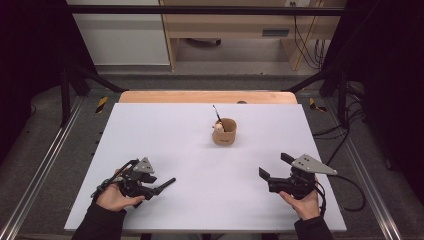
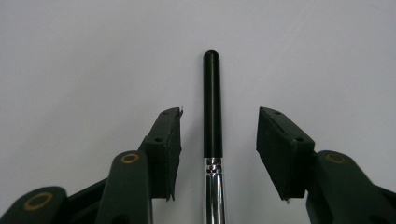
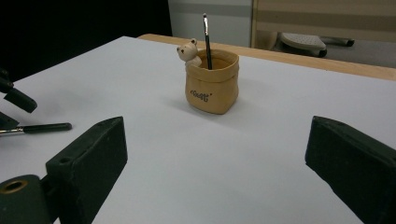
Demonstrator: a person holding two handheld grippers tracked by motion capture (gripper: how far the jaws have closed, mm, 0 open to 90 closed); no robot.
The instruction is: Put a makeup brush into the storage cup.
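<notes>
Left gripper (image 2: 218, 135) lay low on the surface (image 1: 165, 130) at about 7 o'clock, its jaws parted roughly halfway. A brush handle (image 2: 212, 102) ran straight between them, black at the far end and chromed nearer the camera, with clear gaps to both pads (image 2: 172, 140), so nothing was clamped. Right gripper (image 1: 274, 169) sat at about 5 o'clock with its jaws spread wide and nothing between them, aimed toward the middle of the surface.

Beyond them, near 12 o'clock, stood a small tan pouch-shaped holder (image 1: 224, 132) with a little bear figure (image 3: 189, 51) at its rim and one thin dark brush (image 3: 206, 39) already upright inside. By my reading, one brush was stowed and the loose one was not yet gripped or carried over.

Between the grippers and the holder the surface was bare, giving free passage. Both hands worked close to the near edge; the holder stood well clear of every edge.
</notes>
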